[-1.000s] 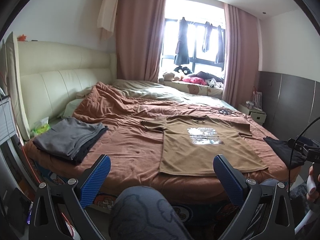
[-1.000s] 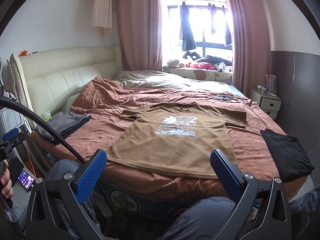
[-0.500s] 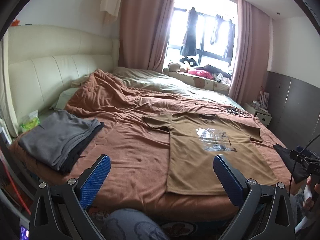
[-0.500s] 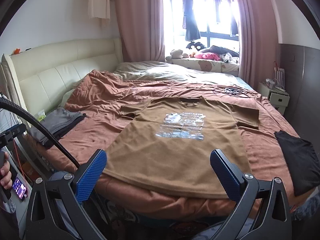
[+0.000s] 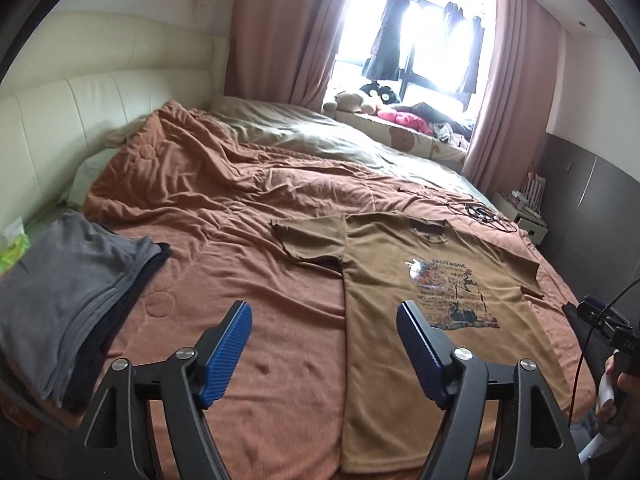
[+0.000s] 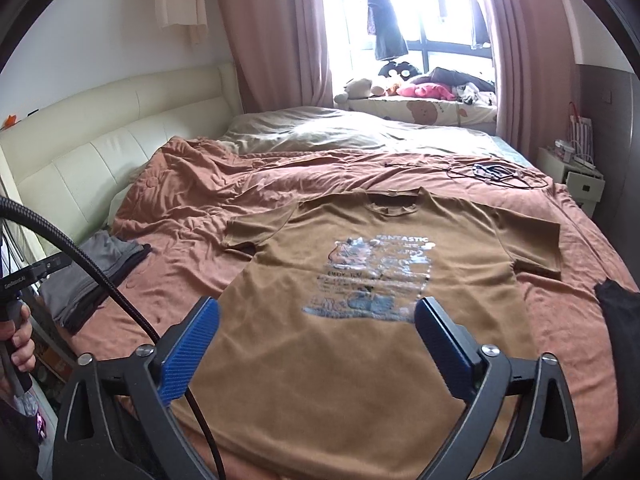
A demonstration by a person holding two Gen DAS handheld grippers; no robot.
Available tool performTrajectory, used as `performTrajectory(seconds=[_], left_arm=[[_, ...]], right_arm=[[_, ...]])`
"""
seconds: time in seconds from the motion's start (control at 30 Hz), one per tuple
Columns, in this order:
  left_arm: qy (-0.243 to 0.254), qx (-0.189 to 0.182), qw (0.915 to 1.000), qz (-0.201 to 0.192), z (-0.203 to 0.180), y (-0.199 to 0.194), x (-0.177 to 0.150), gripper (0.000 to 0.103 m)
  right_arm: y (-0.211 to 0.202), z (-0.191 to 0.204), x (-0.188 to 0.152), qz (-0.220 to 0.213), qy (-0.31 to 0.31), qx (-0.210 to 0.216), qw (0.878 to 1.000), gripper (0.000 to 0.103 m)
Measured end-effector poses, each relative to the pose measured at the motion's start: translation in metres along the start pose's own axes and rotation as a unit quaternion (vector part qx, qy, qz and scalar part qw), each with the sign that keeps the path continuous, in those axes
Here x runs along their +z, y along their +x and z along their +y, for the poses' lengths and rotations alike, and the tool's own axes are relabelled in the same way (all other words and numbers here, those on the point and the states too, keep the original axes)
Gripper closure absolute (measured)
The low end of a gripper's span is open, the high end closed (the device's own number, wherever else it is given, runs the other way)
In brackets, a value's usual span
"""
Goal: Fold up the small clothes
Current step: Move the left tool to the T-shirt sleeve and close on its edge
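The bed has a rust blanket. On it lie a flat brown T-shirt, folded grey clothes and a black garment.

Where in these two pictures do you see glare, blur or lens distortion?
Left wrist view: the window is blown out white, and the headboard bows from the fisheye. Right wrist view: the print on the brown T-shirt looks smeared and blurred, and its window glares too.

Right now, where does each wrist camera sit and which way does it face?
Left wrist: over the bed's near edge, facing the window; open left jaws, grey pile at left, right hand at the edge.
Right wrist: over the T-shirt hem; open right jaws, left hand.
Shared: T-shirt, pile, window.
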State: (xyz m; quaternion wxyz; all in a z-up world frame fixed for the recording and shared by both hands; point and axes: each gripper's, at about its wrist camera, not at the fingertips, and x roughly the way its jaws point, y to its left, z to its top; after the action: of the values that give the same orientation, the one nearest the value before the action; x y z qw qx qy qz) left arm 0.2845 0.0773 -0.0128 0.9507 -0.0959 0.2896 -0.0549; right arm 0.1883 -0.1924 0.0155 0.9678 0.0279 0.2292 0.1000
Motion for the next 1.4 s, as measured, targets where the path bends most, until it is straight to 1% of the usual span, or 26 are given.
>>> performTrajectory(seconds=[0.17,0.2,0.23,0.27,0.33,0.37,0.43,0.5,0.57,0.63,0.83,0.93,1.03,1.1,1.23,1.3,1.37,1.4], left_arm=[[-0.015,-0.008,0.9995,0.027,0.012,0.049,0.025,0.034],[-0.017,-0.008,0.9993,0.032,0.014,0.059,0.030,0.035],[-0.020,-0.009,0.9991,0.037,0.016,0.068,0.035,0.038],[-0.023,-0.011,0.9988,0.043,0.019,0.078,0.039,0.041],[-0.031,-0.012,0.9979,0.055,0.025,0.097,0.047,0.043],[-0.034,-0.013,0.9975,0.061,0.027,0.106,0.052,0.045],[-0.038,-0.018,0.9963,0.075,0.031,0.124,0.060,0.048],[-0.042,-0.019,0.9952,0.086,0.036,0.144,0.069,0.048],[-0.050,-0.021,0.9938,0.097,0.041,0.162,0.076,0.048],[-0.057,-0.024,0.9923,0.107,0.045,0.182,0.082,0.048],[-0.067,-0.025,0.9879,0.138,0.056,0.242,0.097,0.048],[-0.071,-0.025,0.9843,0.159,0.061,0.275,0.099,0.050],[-0.077,-0.023,0.9797,0.184,0.066,0.308,0.096,0.053],[-0.076,-0.020,0.9766,0.200,0.067,0.329,0.092,0.053],[-0.086,-0.017,0.9697,0.228,0.070,0.365,0.080,0.053],[-0.086,-0.008,0.9675,0.238,0.072,0.381,0.077,0.053],[-0.092,0.011,0.9648,0.246,0.077,0.392,0.076,0.053],[-0.100,0.010,0.9632,0.249,0.080,0.397,0.075,0.053]], right_arm=[[0.043,-0.007,0.019,0.024,0.001,0.014,1.000,0.020],[0.056,-0.010,0.025,0.031,0.004,0.018,0.999,0.024],[0.065,-0.011,0.030,0.037,0.007,0.024,0.999,0.028],[0.073,-0.013,0.033,0.042,0.010,0.030,0.999,0.029],[0.092,-0.016,0.041,0.053,0.016,0.041,0.998,0.037],[0.102,-0.019,0.046,0.060,0.019,0.045,0.997,0.039],[0.123,-0.024,0.055,0.076,0.029,0.057,0.995,0.050],[0.145,-0.028,0.063,0.091,0.037,0.068,0.993,0.057],[0.163,-0.030,0.070,0.103,0.040,0.075,0.991,0.060],[0.184,-0.031,0.077,0.117,0.041,0.084,0.989,0.069],[0.242,-0.031,0.098,0.138,0.046,0.105,0.984,0.079],[0.274,-0.028,0.107,0.149,0.048,0.116,0.981,0.081],[0.315,-0.019,0.113,0.166,0.052,0.124,0.977,0.083],[0.339,-0.014,0.115,0.177,0.056,0.128,0.974,0.086],[0.390,-0.008,0.116,0.200,0.075,0.138,0.967,0.086],[0.410,-0.006,0.116,0.209,0.083,0.138,0.965,0.086],[0.427,-0.005,0.114,0.216,0.092,0.136,0.963,0.090],[0.436,-0.005,0.113,0.220,0.101,0.140,0.960,0.094]])
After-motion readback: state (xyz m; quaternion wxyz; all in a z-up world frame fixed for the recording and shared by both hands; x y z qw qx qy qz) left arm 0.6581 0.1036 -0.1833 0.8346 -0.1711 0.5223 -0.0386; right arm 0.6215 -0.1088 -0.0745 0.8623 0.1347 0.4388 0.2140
